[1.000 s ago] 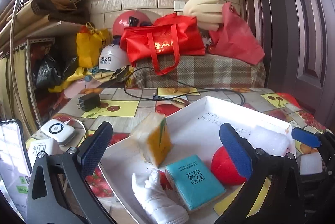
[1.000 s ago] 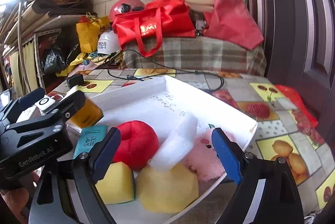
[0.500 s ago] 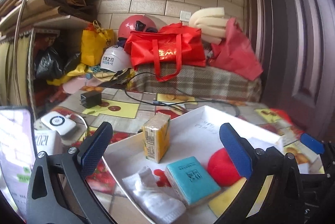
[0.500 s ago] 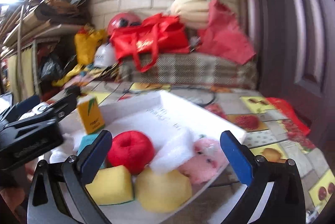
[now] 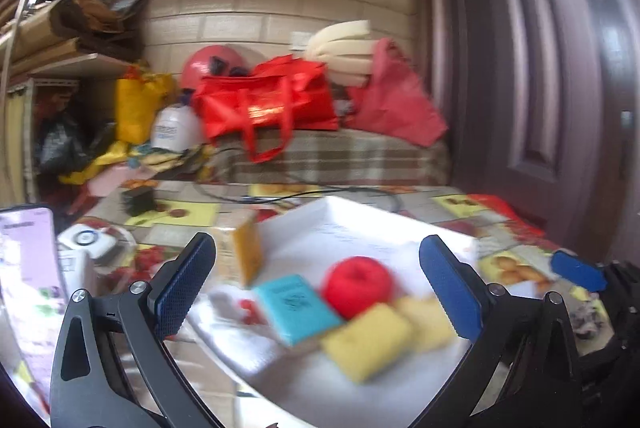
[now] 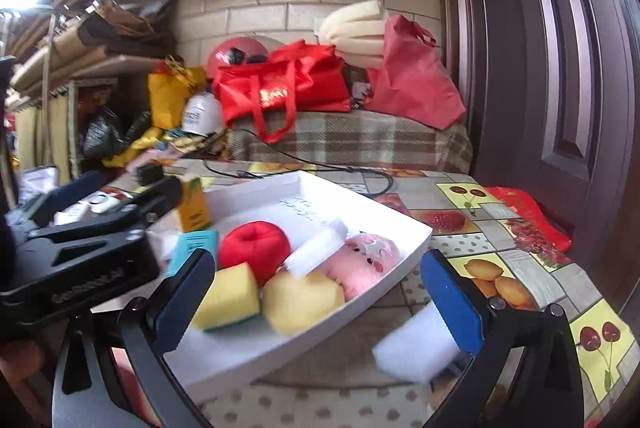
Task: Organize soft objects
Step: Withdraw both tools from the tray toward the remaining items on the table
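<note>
A white tray [image 6: 360, 194] on the fruit-print table holds a red yarn ball [image 6: 254, 248], a yellow sponge [image 6: 230, 298], a round yellow sponge [image 6: 302, 302], a pink plush [image 6: 364, 264], a white foam strip [image 6: 316, 252], a teal packet [image 6: 194, 248] and a yellow carton [image 6: 194, 206]. My right gripper [image 6: 316, 260] is wide open in front of the tray's near corner. A white foam block [image 6: 416, 352] lies on the table beside its right finger, unpressed. My left gripper [image 5: 316, 248] is open before the tray, with nothing between its pads. The left wrist view is blurred.
A phone [image 5: 28, 288], a white round device [image 5: 86, 240] and a black charger [image 5: 138, 200] sit on the table's left. A black cable [image 6: 320, 168] runs behind the tray. A plaid-covered bench [image 6: 360, 140] with red bags stands behind. A dark door [image 6: 560, 68] is on the right.
Both grippers have drawn back from the tray, so more of it and the table shows. The right jaws have spread a little wider. The tray's contents look unmoved.
</note>
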`<state>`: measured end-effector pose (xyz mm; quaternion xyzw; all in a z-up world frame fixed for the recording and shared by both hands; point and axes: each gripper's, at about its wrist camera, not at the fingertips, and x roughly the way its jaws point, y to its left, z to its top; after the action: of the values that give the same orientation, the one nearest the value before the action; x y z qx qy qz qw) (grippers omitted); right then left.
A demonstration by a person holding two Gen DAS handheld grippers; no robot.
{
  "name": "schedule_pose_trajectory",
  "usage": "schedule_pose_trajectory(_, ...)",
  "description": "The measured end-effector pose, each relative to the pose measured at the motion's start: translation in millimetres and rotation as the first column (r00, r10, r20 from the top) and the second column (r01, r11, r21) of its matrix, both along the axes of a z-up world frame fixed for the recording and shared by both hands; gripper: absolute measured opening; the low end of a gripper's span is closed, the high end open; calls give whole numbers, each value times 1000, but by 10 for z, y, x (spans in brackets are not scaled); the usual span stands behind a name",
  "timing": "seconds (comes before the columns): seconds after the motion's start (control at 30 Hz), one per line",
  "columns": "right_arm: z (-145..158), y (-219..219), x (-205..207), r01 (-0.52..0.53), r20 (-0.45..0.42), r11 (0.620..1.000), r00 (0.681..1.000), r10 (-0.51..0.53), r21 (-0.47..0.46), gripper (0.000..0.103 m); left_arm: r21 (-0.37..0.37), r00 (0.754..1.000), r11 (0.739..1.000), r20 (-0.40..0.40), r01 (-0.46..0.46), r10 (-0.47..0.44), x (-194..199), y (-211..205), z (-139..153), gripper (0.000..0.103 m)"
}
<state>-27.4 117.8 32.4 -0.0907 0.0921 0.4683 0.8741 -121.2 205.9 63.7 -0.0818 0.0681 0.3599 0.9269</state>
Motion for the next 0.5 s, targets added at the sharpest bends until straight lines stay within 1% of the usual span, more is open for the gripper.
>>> schedule_pose_trajectory(0.07, -2, -133, -10, -8, -3, 1000, 1000, 8, 5, 103, -10, 998, 998, 11, 68, -68, 46, -124, 5, 103)
schedule_pose_trajectory(0.13, -4, -301, 7, -10, -5, 1000, 1000, 10, 6, 103, -28, 990, 990, 4, 138, -138, 118, -245, 7, 103)
schedule_pose_trajectory(0.23, -11, -553, 89, 27, -7, 999, 1000, -28, -17, 103, -39, 973, 974, -40, 225, -227, 261, -473, 1, 103)
schedule_pose_trajectory(0.3, -20, -719, 200, 64, -26, 997, 998, -65, -39, 103, -35, 957, 960, -74, 278, -280, 342, -641, -2, 103)
schedule_pose_trajectory(0.37, -40, -913, 373, 115, -61, 991, 991, -118, -64, 103, -29, 944, 950, -101, 311, -313, 394, -737, -4, 103)
schedule_pose_trajectory(0.4, -50, -1021, 503, 137, -97, 987, 985, -145, -83, 103, -26, 935, 944, -130, 328, -329, 439, -781, -11, 103)
schedule_pose_trajectory(0.47, -74, -1170, 683, 163, -147, 980, 973, -179, -112, 103, -27, 910, 929, -193, 368, -366, 561, -854, -29, 103)
schedule_pose_trajectory(0.5, -108, -1223, 813, 177, -168, 971, 965, -203, -158, 103, -28, 899, 924, -221, 381, -378, 611, -887, -42, 103)
